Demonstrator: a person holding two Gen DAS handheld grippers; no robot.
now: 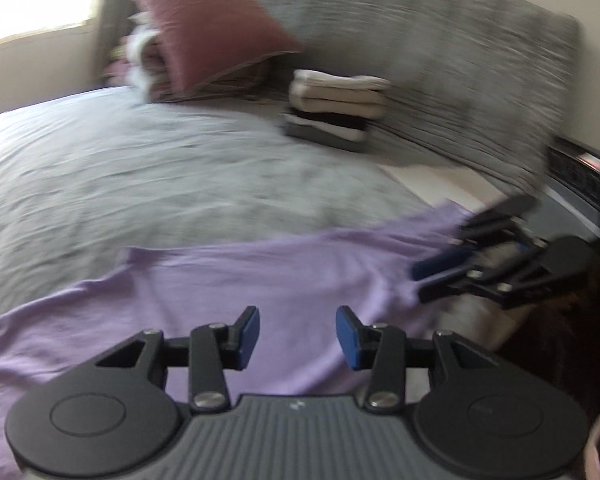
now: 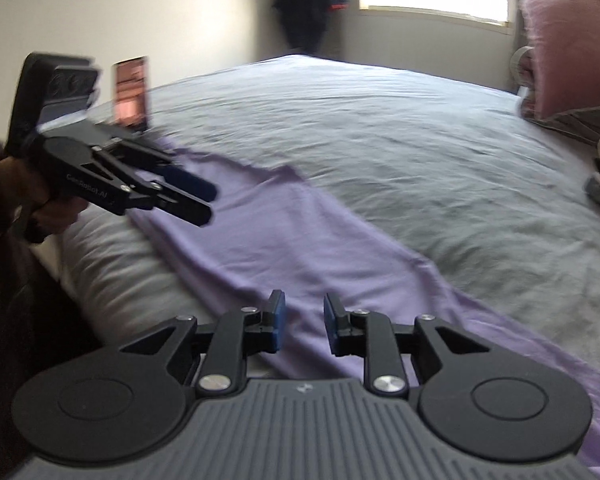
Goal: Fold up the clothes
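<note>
A lilac garment lies spread flat along the near edge of the grey bed. My left gripper hovers just above it, open, nothing between its blue pads. In the right wrist view the same lilac garment runs as a long strip from the left gripper down to my right gripper. The right gripper is open with a narrower gap, over the cloth. From the left wrist view the right gripper sits at the garment's right end, by the bed's edge. Both views are motion-blurred.
A stack of folded clothes sits near the grey headboard, beside a pink pillow on more folded items. A dark device stands beyond the bed's right side. Dark clothing hangs by the window. A hand holds the left gripper.
</note>
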